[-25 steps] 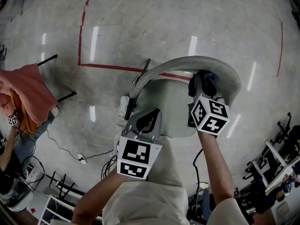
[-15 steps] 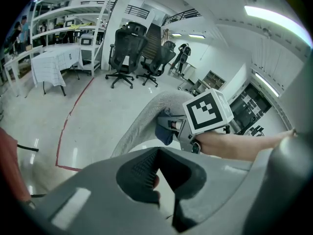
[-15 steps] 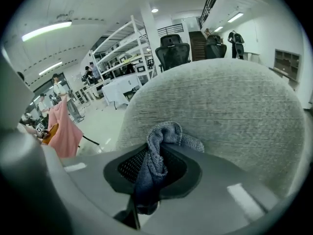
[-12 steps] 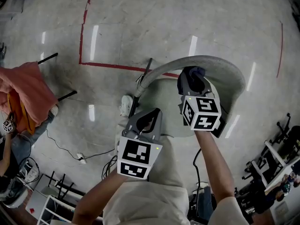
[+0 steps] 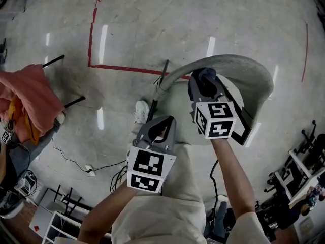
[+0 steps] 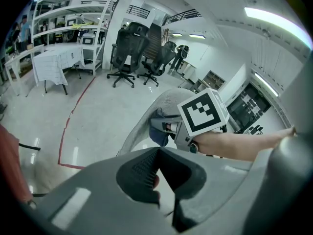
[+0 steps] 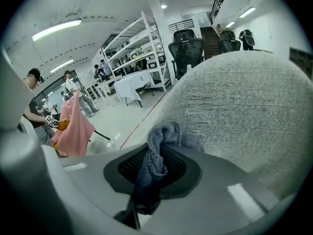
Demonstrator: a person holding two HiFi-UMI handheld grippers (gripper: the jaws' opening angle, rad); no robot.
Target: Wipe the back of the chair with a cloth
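Two claws are in view, one at work. Step in hand, as judged: the wiping stroke itself. The right claw [image 5: 204,84] is clamped on a bunched blue cloth [image 7: 155,153], which is pressed against the grey fabric chair back [image 5: 247,71] near its top edge, at about 1 o'clock in the head view. The chair back curves from 12 o'clock round to 3 o'clock, and the cloth sits toward the 12 o'clock end. Next move, as judged: draw the cloth along the curve toward 3 o'clock under firm pressure so the wad does not lift off (most of the arc lies on that side). The right forearm reaches up from 5 o'clock, extended, marker cube facing the camera. The left claw [image 5: 159,132] hangs at 6 o'clock, closed on nothing, apart from the chair back, elbow bent.
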